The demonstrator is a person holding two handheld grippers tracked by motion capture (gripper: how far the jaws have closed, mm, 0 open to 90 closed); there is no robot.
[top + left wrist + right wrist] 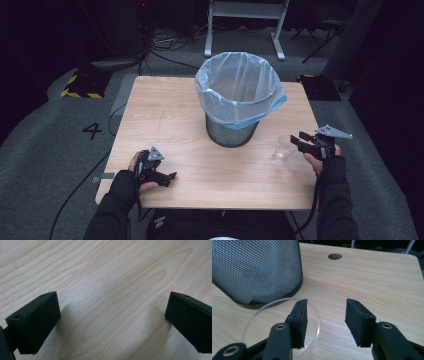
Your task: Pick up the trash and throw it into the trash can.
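A clear plastic cup point(283, 148) stands upright on the wooden table point(165, 115), right of the bin. My right gripper point(296, 141) reaches it from the right at rim height. In the right gripper view one black jaw is inside the cup point(259, 322) and the other is outside, so the cup's wall runs between them. That gripper point(325, 320) is open, with a gap left between the wall and the outer jaw. My left gripper point(170, 177) rests low near the table's front left. It point(112, 322) is open wide over bare wood, with nothing in it.
A black mesh waste bin point(232, 130) lined with a pale blue plastic bag point(237, 90) stands mid-table, close to the cup's left; its mesh wall point(257, 267) rises just beyond the cup. A round cable hole point(334, 256) lies farther off. Grey carpet and cables surround the table.
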